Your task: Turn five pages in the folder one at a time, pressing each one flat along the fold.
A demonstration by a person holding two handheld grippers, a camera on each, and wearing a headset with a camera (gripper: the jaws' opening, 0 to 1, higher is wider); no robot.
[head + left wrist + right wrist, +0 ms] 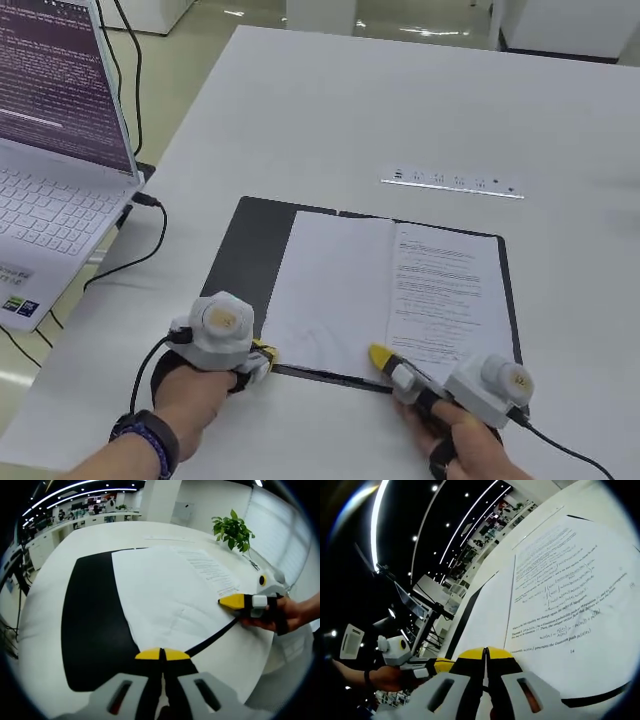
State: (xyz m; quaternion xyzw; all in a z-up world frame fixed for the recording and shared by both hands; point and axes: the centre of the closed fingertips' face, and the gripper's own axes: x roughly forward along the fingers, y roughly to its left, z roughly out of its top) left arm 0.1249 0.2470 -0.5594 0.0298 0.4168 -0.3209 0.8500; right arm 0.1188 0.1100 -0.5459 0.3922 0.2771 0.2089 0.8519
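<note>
Folder (pixel 258 270) — black-covered, lying open and flat on the white worktop (pixel 330 110) directly ahead of the person, with a blank sheet (pixel 330 290) on its left half and a printed page (pixel 450 290) on its right. The fold (pixel 391 280) runs from the near edge to the far edge, roughly away from the person; any pressing stroke would travel along this axis. Right tongs (pixel 381 355), jaws closed with nothing between them, point at the near end of the printed page, just right of the fold. They are the nearer pair both to the fold and to the next page to turn, whose free edge lies farther right. Left tongs (pixel 264 352), likewise closed and empty, sit at the cover's near left corner, beside the blank sheet's lower corner. Judged step: between turns, with the right side best placed to lift. Whether either tip actually touches paper cannot be told — nor how many sheets lie under each half. A laptop (pixel 50 190) is cut off at the left edge, and the print is too small to read in the head view.
</note>
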